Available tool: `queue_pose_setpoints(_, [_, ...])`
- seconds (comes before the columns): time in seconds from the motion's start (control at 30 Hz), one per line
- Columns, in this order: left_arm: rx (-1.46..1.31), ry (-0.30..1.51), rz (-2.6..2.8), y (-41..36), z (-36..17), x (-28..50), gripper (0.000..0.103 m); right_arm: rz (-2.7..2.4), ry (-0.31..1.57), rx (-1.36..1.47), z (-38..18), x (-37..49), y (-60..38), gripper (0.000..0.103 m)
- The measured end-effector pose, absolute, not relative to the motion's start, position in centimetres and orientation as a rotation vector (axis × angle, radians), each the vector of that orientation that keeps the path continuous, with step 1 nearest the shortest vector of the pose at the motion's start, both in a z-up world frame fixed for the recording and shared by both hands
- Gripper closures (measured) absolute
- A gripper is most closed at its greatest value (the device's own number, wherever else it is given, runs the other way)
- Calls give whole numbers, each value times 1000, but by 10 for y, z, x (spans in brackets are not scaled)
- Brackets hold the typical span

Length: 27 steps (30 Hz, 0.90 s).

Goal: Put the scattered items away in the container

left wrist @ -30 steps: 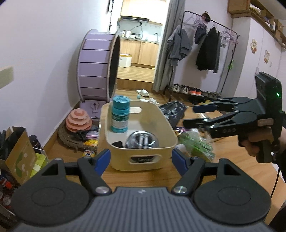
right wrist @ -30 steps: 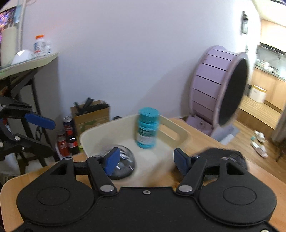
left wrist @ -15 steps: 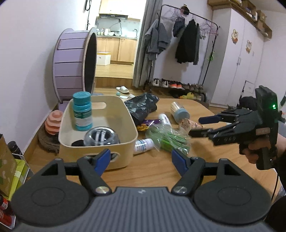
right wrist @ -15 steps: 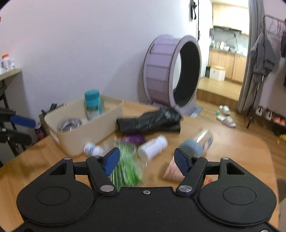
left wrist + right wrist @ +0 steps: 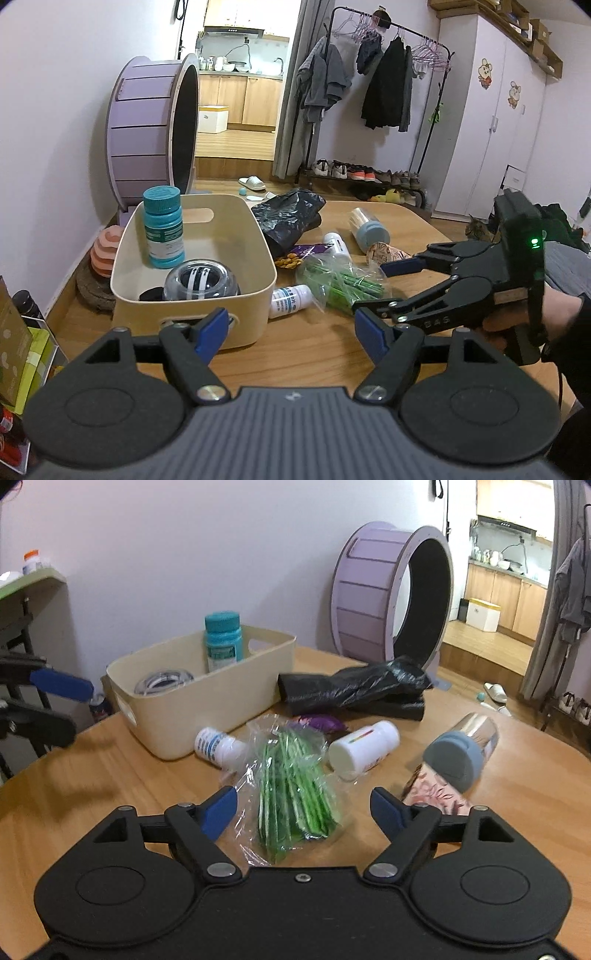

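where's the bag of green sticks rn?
In the right wrist view the bag of green sticks lies on the table, between two white bottles, just ahead of the right gripper.

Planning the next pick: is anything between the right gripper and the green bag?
Nothing visible. The green bag lies on the table straight ahead of the right gripper, whose jaws are opening; nothing covers the bag.

You get even, moderately bright indoor light, seemingly from overhead. Shadows on the table [image 5: 110,771] stay soft, and its near left looks slightly smeared. Fisheye bending curves the walls and darkens the corners; the far kitchen [image 5: 236,74] glows brighter.
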<state>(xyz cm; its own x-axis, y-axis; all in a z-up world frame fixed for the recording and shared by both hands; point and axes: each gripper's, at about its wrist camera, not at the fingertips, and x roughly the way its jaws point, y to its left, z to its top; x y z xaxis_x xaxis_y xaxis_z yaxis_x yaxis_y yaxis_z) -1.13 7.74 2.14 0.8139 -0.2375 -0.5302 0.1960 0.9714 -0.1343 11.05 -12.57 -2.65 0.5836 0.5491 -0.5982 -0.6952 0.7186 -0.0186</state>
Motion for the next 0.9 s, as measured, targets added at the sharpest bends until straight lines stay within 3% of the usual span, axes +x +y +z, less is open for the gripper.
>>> queue_pose_setpoints(0.17, [-67, 575, -238, 77, 22, -12, 29, 728, 625, -256, -37, 116, -120, 26])
queue_pose_setpoints(0.37, [-66, 575, -231, 77, 21, -12, 29, 744, 628, -246, -41, 117, -121, 65])
queue_pose_setpoints(0.47, [-65, 575, -230, 77, 21, -13, 29, 751, 626, -201, -35, 116, -130, 75])
queue_pose_setpoints(0.9, [-85, 544, -216, 90, 29, -21, 29, 787, 485, -101, 25, 93, -152, 80])
